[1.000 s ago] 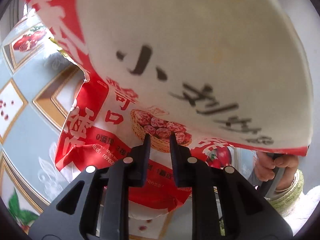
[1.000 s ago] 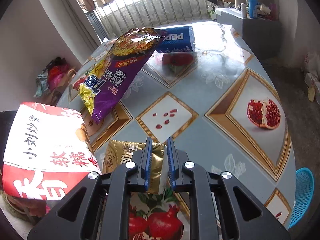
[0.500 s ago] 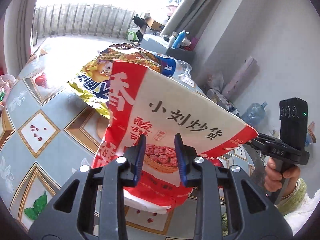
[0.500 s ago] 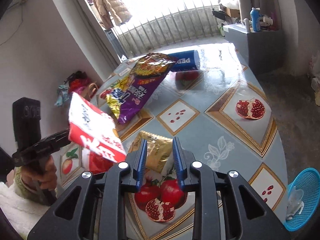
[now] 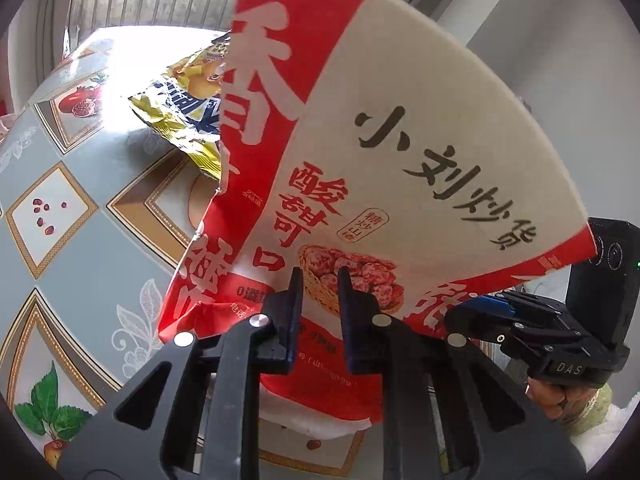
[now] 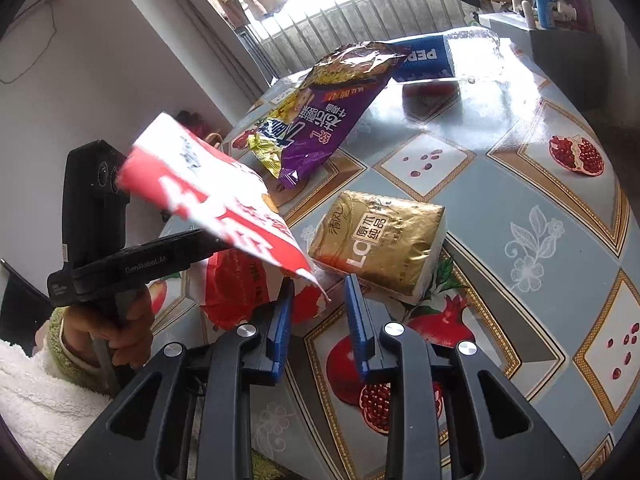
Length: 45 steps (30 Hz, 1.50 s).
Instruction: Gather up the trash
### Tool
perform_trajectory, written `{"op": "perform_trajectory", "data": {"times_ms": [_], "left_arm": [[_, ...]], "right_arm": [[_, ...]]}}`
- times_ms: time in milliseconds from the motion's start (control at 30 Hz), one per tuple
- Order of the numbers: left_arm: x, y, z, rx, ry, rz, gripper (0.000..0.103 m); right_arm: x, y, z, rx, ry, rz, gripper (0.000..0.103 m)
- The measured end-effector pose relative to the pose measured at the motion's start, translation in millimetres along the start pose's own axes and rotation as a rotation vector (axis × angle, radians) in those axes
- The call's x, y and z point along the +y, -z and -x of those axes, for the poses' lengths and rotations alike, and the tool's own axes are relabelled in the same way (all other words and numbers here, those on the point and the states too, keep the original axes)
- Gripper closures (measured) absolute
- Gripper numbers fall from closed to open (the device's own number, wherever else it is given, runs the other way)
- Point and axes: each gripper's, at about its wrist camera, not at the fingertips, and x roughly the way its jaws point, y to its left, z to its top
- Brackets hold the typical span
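Note:
A big red and white snack bag [image 5: 400, 152] fills the left wrist view. My left gripper [image 5: 318, 300] has its jaws closing on the bag's lower red part, which sits pinched between the fingers. In the right wrist view the bag [image 6: 212, 196] juts up and to the right from the left gripper [image 6: 200, 242]. The bag's torn corner hangs just above my right gripper [image 6: 318, 306], which is open with nothing held. A gold packet [image 6: 380, 240] lies on the table [image 6: 520, 184] just beyond it. In the left wrist view the right gripper [image 5: 460, 314] is under the bag's right edge.
A purple and yellow snack bag [image 6: 332, 108] leans on a blue-labelled bottle [image 6: 424, 58] at the table's far side. Behind stand a barred window and a grey cabinet [image 6: 560, 40] with bottles. A hand [image 6: 108, 332] in a green and white sleeve holds the left gripper.
The right gripper let go of the gold packet, drew back and swung toward the red and white bag. The left gripper's jaws widened, then narrowed on the bag, which now stands closer.

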Motion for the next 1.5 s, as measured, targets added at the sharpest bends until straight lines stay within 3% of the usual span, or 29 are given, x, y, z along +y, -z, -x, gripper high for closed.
{"op": "perform_trajectory", "data": {"times_ms": [133, 367, 633, 800, 1033, 1267, 1500], "left_arm": [[0, -2, -6, 0.017, -0.015, -0.007, 0.095], [1, -2, -2, 0.019, -0.005, -0.009, 0.096], [7, -2, -6, 0.025, -0.006, 0.003, 0.097], [-5, -8, 17, -0.021, 0.008, -0.029, 0.097], [-25, -26, 37, -0.086, 0.039, -0.092, 0.097], [-53, -50, 0, -0.048, 0.053, -0.163, 0.097], [-64, -63, -70, 0.057, 0.015, -0.210, 0.097]], "right_arm": [[-2, 1, -4, 0.004, -0.001, -0.018, 0.077], [2, 1, -11, 0.000, -0.016, -0.028, 0.091], [6, 1, -1, -0.054, -0.055, -0.031, 0.100], [0, 3, 25, -0.114, -0.095, -0.057, 0.101], [-53, 21, 94, -0.230, -0.141, -0.199, 0.102], [-100, 69, 154, -0.276, -0.115, -0.348, 0.102], [-111, 92, 154, -0.206, -0.084, -0.391, 0.101]]}}
